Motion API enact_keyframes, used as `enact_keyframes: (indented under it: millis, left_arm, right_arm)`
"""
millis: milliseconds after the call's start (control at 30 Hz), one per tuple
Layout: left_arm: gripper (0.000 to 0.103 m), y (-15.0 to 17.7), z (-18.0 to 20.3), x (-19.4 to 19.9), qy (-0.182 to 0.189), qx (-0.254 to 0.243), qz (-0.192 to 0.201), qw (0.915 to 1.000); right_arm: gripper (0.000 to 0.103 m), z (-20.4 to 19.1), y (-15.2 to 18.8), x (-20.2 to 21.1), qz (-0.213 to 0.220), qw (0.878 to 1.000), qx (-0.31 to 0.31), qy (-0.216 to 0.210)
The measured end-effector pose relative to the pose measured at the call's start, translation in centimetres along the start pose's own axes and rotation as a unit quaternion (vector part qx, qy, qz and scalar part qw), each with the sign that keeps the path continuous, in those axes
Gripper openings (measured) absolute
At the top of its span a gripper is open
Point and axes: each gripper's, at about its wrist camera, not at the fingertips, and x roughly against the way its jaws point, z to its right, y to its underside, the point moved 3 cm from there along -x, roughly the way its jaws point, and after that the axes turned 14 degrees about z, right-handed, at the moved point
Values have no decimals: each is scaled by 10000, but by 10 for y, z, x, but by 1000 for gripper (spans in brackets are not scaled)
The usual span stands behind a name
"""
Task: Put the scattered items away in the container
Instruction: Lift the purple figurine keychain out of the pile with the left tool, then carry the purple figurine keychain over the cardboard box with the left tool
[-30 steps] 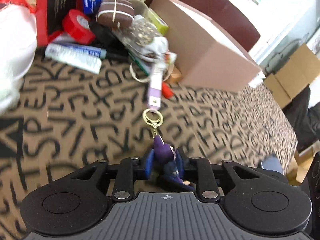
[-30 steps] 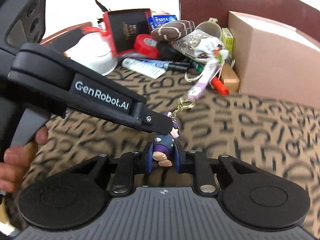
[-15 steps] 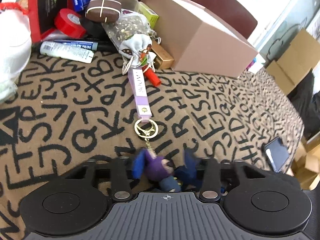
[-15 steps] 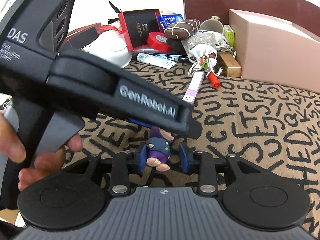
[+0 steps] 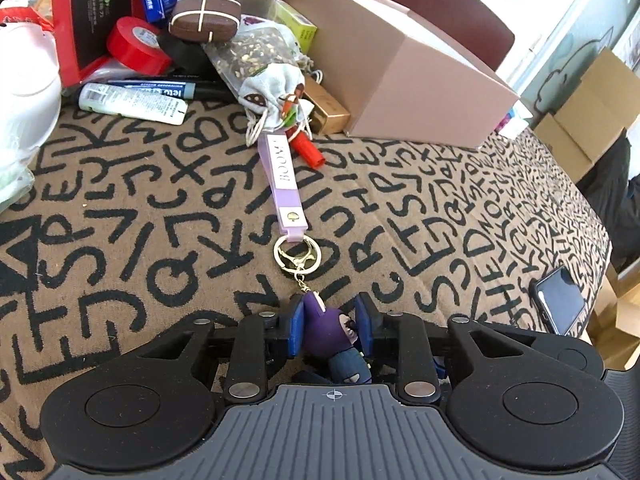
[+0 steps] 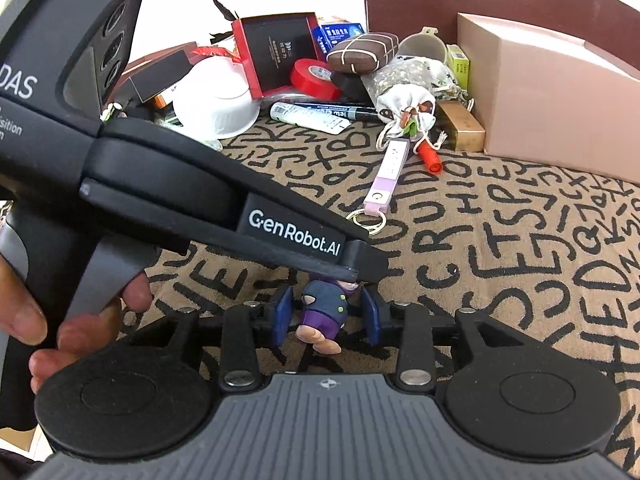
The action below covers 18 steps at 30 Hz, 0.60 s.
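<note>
A purple figurine keychain (image 5: 326, 326) lies on the letter-print tablecloth, its lilac strap (image 5: 282, 182) and gold ring (image 5: 297, 254) stretched toward the clutter. My left gripper (image 5: 329, 328) has its blue pads apart on either side of the figurine's head. My right gripper (image 6: 326, 316) is open around the figurine's body (image 6: 324, 312), pads not touching it. The left gripper's body (image 6: 224, 208) crosses the right wrist view. A pink cardboard box (image 5: 392, 68) stands at the back right.
A pile of clutter sits at the back: red tape roll (image 5: 136, 44), brown pouch (image 5: 206, 14), tube (image 5: 132, 102), drawstring bag (image 5: 272, 92), red marker (image 5: 308, 150), white bowl (image 6: 216, 100), red-black box (image 6: 276, 52). A phone (image 5: 560, 304) lies near the table's right edge.
Both grippers have let go of the figurine and opened wider. The keychain has gone from hanging to lying flat on the cloth.
</note>
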Motion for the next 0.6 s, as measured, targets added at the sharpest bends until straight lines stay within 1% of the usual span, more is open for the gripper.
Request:
enact_keyframes:
  millis: [100, 133, 233, 333, 467, 600]
  left_arm:
    - [39, 0, 1, 0, -24, -54, 9, 10000]
    - [26, 0, 2, 0, -44, -57, 4, 10000]
    - [25, -3, 8, 6, -14, -113, 38, 9999]
    - [25, -12, 18, 13, 64, -182, 203, 9996]
    - [25, -33, 36, 24, 171, -323, 495, 9981]
    - [25, -63, 57, 33, 270, -473, 814, 9952]
  right_arm:
    - [34, 1, 0, -2, 7, 10000, 29, 78]
    - [31, 2, -1, -1, 0, 10000, -19, 79]
    - [30, 7, -3, 3, -16, 9995, -312, 18]
    - [30, 11, -9, 13, 118, 9990, -438, -11]
    - [30, 14, -28, 29, 433, 9982, -411, 47]
    - [30, 24, -55, 45, 757, 9964, -368, 101]
